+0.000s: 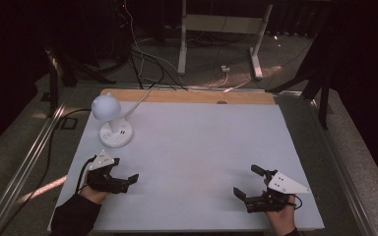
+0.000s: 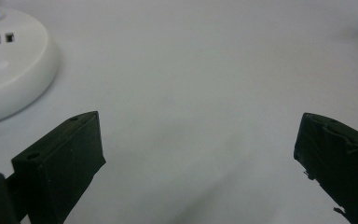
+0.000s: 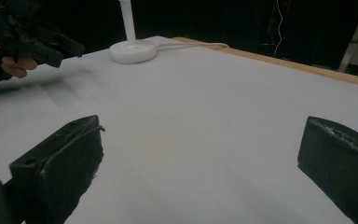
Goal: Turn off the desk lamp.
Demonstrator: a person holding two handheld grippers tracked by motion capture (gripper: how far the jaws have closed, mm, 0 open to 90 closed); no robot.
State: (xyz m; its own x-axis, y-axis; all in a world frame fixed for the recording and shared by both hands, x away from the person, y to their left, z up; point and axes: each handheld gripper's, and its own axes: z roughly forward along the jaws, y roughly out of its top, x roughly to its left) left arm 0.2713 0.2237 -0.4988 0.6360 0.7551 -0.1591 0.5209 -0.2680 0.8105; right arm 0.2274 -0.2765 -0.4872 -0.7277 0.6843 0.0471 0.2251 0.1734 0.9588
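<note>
Lamp at the far left of the white table, standing upright: round white base, slim white stem, small globe-like white head tipped over it. Base seen close in the left gripper view, showing two small square sockets side by side, a round pale button below them and a tiny blue light glowing near the top edge. No brand, no label, no readable writing anywhere on it. White cable running from the base toward the wooden strip at the table's far edge.

Left gripper low over the table, just in front of the lamp base and apart from it, jaws spread wide with only bare tabletop between them. No earlier look, so just that: wide and holding nothing. Seen from the right gripper view too, gripped in a hand with the lamp base beyond it.

Right gripper at the near right corner, well apart from the lamp, jaws also wide, nothing held, plain white surface between them.
</note>
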